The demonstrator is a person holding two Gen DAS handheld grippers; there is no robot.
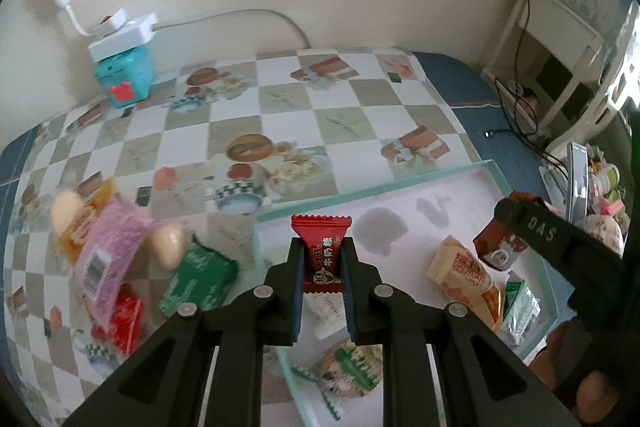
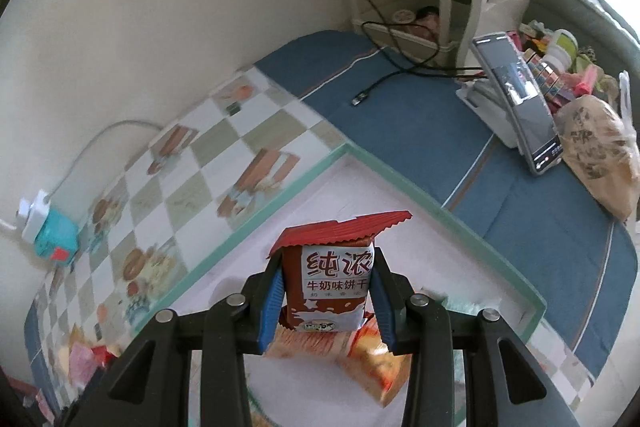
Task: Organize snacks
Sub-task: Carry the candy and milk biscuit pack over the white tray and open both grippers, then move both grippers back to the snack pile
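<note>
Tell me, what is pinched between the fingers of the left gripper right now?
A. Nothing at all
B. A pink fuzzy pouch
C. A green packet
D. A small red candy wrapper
D. The left gripper is shut on a small red candy wrapper, held over the teal-rimmed tray, while the green packet and the pink pouch lie on the tablecloth.

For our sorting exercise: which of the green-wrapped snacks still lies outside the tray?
The dark green packet, left of the tray in the loose pile; the other green-wrapped ones lie inside it.
</note>
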